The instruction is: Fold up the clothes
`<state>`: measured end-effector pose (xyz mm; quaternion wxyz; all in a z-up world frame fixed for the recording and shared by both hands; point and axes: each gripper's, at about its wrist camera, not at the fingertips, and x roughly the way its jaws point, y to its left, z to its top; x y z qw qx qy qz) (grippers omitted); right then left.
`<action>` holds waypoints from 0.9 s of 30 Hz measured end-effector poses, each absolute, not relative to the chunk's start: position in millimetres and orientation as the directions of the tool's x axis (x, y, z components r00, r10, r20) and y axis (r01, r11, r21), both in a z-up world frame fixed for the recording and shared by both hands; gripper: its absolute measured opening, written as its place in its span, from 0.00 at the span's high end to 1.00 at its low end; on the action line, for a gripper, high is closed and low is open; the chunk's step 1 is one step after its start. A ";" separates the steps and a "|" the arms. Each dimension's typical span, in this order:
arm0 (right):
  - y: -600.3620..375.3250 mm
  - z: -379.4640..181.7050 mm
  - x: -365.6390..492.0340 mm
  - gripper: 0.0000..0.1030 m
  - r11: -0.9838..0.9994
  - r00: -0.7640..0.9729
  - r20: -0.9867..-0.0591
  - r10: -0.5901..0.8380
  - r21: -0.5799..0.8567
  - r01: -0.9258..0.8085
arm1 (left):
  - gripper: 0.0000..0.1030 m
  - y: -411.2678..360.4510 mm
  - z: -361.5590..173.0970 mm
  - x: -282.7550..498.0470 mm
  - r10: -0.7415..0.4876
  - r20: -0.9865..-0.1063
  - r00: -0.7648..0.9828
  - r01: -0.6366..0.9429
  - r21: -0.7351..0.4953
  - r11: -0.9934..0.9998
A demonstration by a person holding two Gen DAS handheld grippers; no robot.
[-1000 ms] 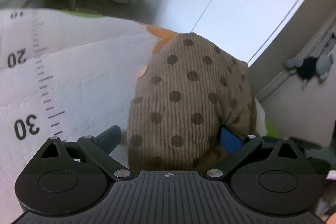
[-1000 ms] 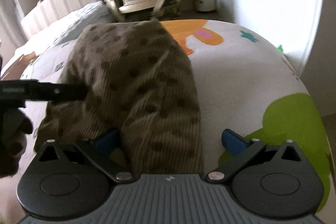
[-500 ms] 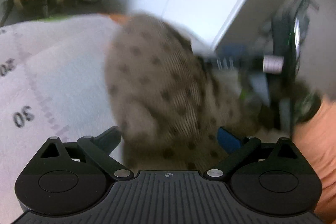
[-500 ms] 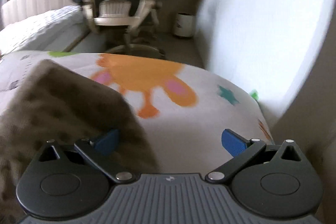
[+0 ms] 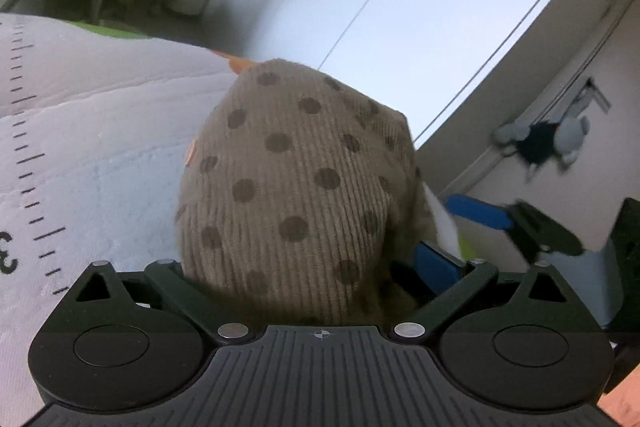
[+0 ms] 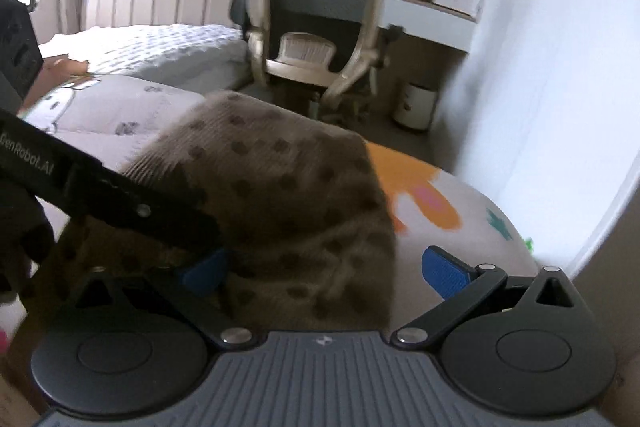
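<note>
A brown corduroy garment with dark dots (image 5: pixel 296 183) lies bunched on a pale printed mat (image 5: pixel 100 155). My left gripper (image 5: pixel 316 259) is open around the cloth's near end. The cloth hides its left finger, and only the right blue pad (image 5: pixel 436 263) shows. In the right wrist view the same garment (image 6: pixel 304 211) sits between the wide-apart fingers of my open right gripper (image 6: pixel 324 269). The left gripper's black finger (image 6: pixel 120 195) crosses over the cloth from the left there. The right gripper's blue fingertip (image 5: pixel 476 211) shows at the right of the left wrist view.
The mat carries ruler marks (image 5: pixel 32 187) and an orange cartoon print (image 6: pixel 424 195). An office chair (image 6: pixel 320 39), a bed (image 6: pixel 160 51) and a small white bin (image 6: pixel 416 103) stand beyond the mat. A white cabinet wall (image 5: pixel 420 7) rises at the right, with a grey plush toy (image 5: pixel 544 143) hanging on it.
Both views swung and came back. The garment now looks more bunched and covers my left gripper's left finger. The two grippers have come close together over the cloth.
</note>
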<state>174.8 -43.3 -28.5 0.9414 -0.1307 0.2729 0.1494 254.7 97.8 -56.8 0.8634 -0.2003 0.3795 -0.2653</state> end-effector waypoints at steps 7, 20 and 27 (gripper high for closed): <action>76.8 -17.8 193.5 0.00 0.810 0.767 -0.539 0.348 -0.239 -0.535 | 0.02 191.4 -39.1 237.3 -0.522 -0.510 0.683 0.201 -0.556 0.806; 152.4 -19.2 242.3 0.00 0.763 0.611 -0.654 0.445 -0.079 -0.641 | 0.02 340.5 -31.2 181.2 -0.179 -0.584 0.792 -0.103 -0.417 0.903; 144.7 50.0 245.3 0.00 0.802 0.714 -0.491 0.499 -0.050 -0.595 | 0.02 298.8 -45.9 189.2 -0.196 -0.645 0.738 -0.026 -0.318 0.948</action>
